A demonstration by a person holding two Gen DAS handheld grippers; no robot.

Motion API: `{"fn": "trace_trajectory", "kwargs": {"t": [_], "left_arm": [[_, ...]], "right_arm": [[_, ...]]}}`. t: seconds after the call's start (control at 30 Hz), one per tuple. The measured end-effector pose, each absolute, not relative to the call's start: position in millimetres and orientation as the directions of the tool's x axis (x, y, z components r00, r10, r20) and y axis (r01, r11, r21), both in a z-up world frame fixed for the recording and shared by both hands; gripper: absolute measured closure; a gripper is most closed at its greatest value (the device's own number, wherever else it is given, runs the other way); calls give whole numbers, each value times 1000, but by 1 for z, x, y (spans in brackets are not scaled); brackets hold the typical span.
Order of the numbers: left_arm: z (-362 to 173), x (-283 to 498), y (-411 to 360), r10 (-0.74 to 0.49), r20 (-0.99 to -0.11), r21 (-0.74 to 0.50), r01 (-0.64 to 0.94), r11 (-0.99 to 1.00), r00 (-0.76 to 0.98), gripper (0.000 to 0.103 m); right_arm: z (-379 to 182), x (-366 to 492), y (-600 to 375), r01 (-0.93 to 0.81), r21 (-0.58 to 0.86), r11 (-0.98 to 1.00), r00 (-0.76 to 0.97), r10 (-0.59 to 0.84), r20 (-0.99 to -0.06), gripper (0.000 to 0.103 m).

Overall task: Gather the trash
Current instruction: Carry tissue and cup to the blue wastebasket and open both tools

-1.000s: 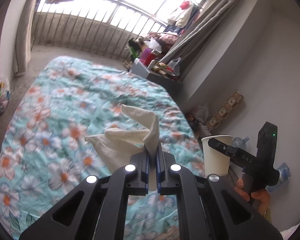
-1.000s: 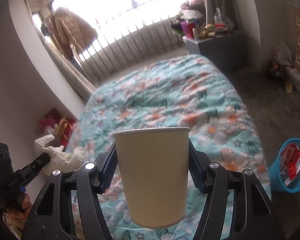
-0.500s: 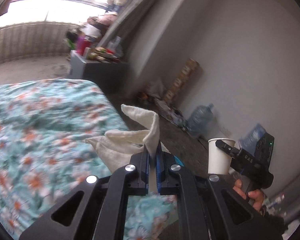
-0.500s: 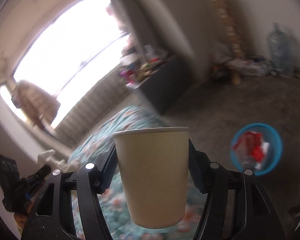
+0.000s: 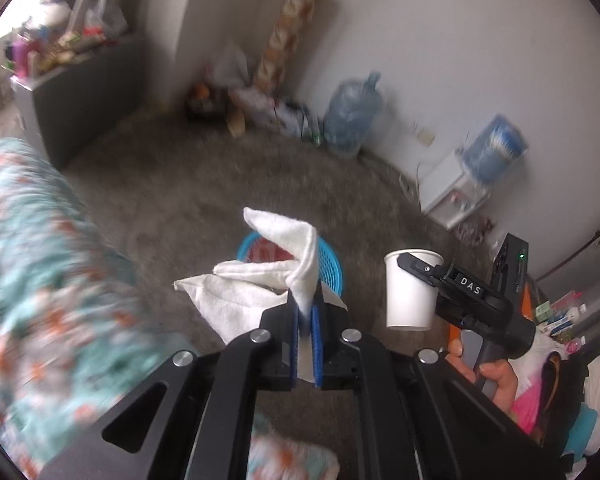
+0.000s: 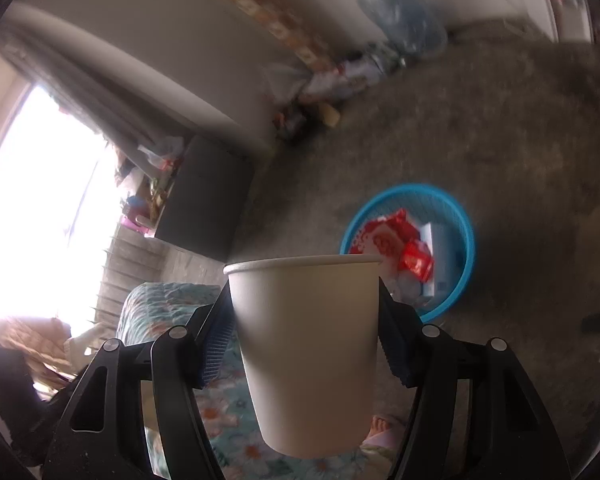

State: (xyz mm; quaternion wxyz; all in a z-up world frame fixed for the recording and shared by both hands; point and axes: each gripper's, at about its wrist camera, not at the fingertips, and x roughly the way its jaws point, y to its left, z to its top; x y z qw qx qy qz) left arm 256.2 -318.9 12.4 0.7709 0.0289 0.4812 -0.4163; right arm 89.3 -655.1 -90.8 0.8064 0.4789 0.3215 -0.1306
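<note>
The left claw [image 5: 306, 316] is clamped on a crumpled white tissue [image 5: 268, 276], which sticks up and out to the left from between its blue pads. The right claw [image 6: 304, 344] grips an upright white paper cup [image 6: 306, 352] by its sides, pads pressed against both walls; in the left wrist view the same cup [image 5: 410, 290] hangs to the right of the tissue, held by the black claw with a hand [image 5: 488, 372] on its handle. A second ago both cameras looked across a bed with a floral cover toward a bright barred window. Now both have swung around to the grey floor, and the bed [image 5: 32, 280] is only a blurred strip at the left edge. A blue basket [image 6: 460, 240] sits on the floor with red wrappers [image 6: 396, 240] and other litter inside. It was small at the right edge of the right wrist view before and now sits larger, just behind and to the right of the cup's rim. In the left wrist view the basket [image 5: 334, 268] shows directly behind the tissue. Large water bottles [image 5: 352, 120] stand along the far wall.
</note>
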Motion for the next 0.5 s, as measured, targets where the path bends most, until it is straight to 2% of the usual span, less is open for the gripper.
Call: {"fn": "trace_trajectory", "kwargs": {"t": [0.17, 0.4, 0.47, 0.5], "left_arm": [[-39, 291, -396, -566, -815, -350, 674, 650, 123, 98], [-79, 324, -461, -570, -812, -355, 673, 649, 121, 97], [-87, 331, -471, -577, -807, -366, 661, 655, 124, 90], [-95, 335, -477, -582, -803, -374, 651, 660, 129, 77]], "right_arm": [[-124, 112, -674, 547, 699, 461, 738, 128, -662, 40], [-166, 139, -689, 579, 712, 397, 721, 157, -674, 38], [-175, 142, -692, 586, 717, 379, 727, 146, -671, 36], [-181, 145, -695, 595, 716, 365, 727, 136, -673, 35]]}}
